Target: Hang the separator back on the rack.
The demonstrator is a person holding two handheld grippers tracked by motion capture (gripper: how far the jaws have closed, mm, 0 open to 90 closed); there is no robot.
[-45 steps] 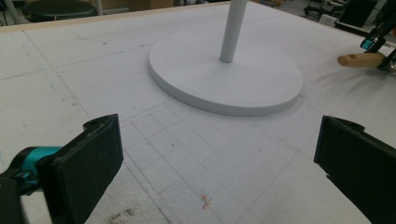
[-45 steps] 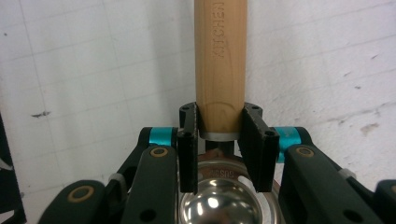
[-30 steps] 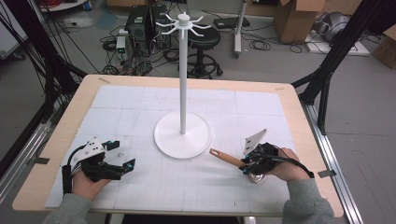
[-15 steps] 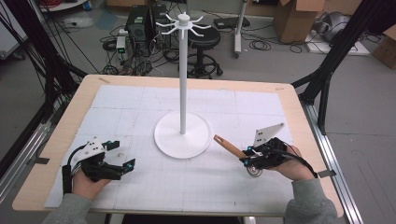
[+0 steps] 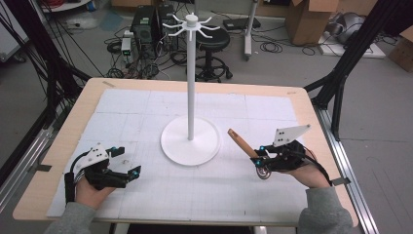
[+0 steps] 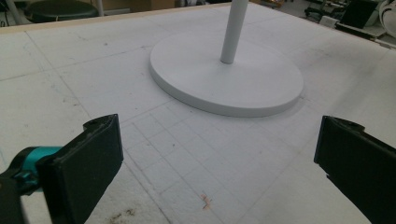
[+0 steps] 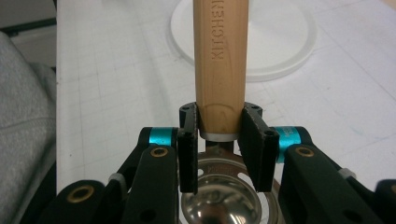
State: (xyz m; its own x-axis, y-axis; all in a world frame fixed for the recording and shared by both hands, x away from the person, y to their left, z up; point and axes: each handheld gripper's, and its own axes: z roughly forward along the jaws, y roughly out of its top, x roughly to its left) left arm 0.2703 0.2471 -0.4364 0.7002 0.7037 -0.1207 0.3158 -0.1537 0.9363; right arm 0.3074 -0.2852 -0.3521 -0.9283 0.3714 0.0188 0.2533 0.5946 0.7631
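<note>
A utensil with a wooden handle (image 5: 241,143) and a round metal head (image 5: 263,172) is held off the table at the right. My right gripper (image 5: 257,155) is shut on it where handle meets metal. In the right gripper view both pads pinch the handle (image 7: 219,60) just above the shiny head (image 7: 224,196), with the gripper (image 7: 220,140) pointing at the stand's base (image 7: 280,46). The tall white hook stand (image 5: 191,87) rises from the table's middle. My left gripper (image 5: 127,161) rests open at the front left, with bare mat between its jaws (image 6: 219,158).
The stand's round base (image 6: 243,79) lies ahead of the left gripper. A white gridded mat (image 5: 146,112) covers the wooden table (image 5: 311,112). Black frame posts (image 5: 341,78) flank the table; a stool, boxes and cables sit on the floor beyond.
My right gripper has risen and drifted right with the utensil, whose handle now tilts up toward the stand. The left gripper has stayed put.
</note>
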